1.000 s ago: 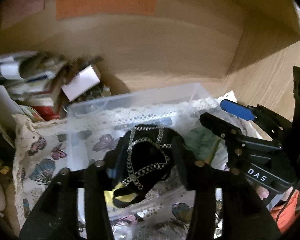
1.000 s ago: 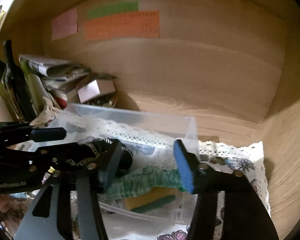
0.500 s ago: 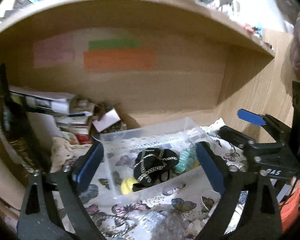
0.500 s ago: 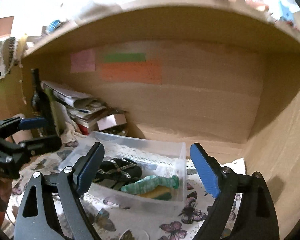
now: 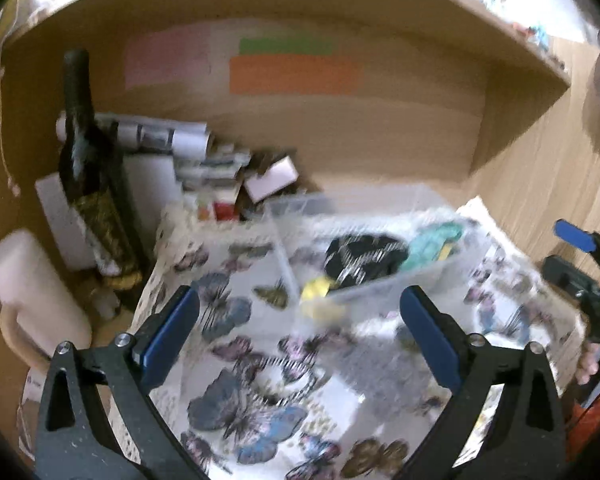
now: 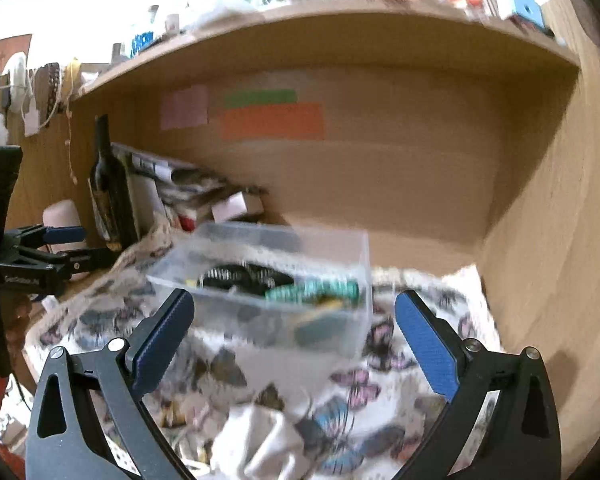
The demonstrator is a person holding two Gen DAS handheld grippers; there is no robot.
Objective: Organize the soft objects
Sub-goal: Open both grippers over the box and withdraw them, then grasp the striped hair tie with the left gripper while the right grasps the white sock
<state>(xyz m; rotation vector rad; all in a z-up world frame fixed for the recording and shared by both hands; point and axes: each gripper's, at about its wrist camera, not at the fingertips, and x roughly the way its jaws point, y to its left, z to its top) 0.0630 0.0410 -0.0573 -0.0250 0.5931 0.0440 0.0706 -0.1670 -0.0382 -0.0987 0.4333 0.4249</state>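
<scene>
A clear plastic bin (image 5: 384, 284) (image 6: 352, 248) sits on a butterfly-print cloth (image 5: 252, 392) (image 6: 360, 396) in a wooden alcove. Inside lie a black soft item with a silver chain (image 5: 364, 254) (image 6: 244, 276), a teal knitted piece (image 5: 436, 240) (image 6: 312, 290) and a yellow soft item (image 5: 316, 290). My left gripper (image 5: 300, 332) is open and empty, held back above the cloth in front of the bin. My right gripper (image 6: 294, 330) is open and empty, also drawn back from the bin. Each gripper shows at the edge of the other's view. Both views are motion-blurred.
A dark bottle (image 5: 88, 176) (image 6: 108, 188), stacked papers and boxes (image 5: 204, 168) and a pale jug (image 5: 28, 300) crowd the alcove's left side. Coloured notes (image 5: 296, 74) are stuck on the back wall. A wooden side panel (image 6: 560, 240) stands on the right.
The left gripper let go of the black chained item in the bin and opened. Both grippers have drawn back and up from the bin, so it looks smaller and farther.
</scene>
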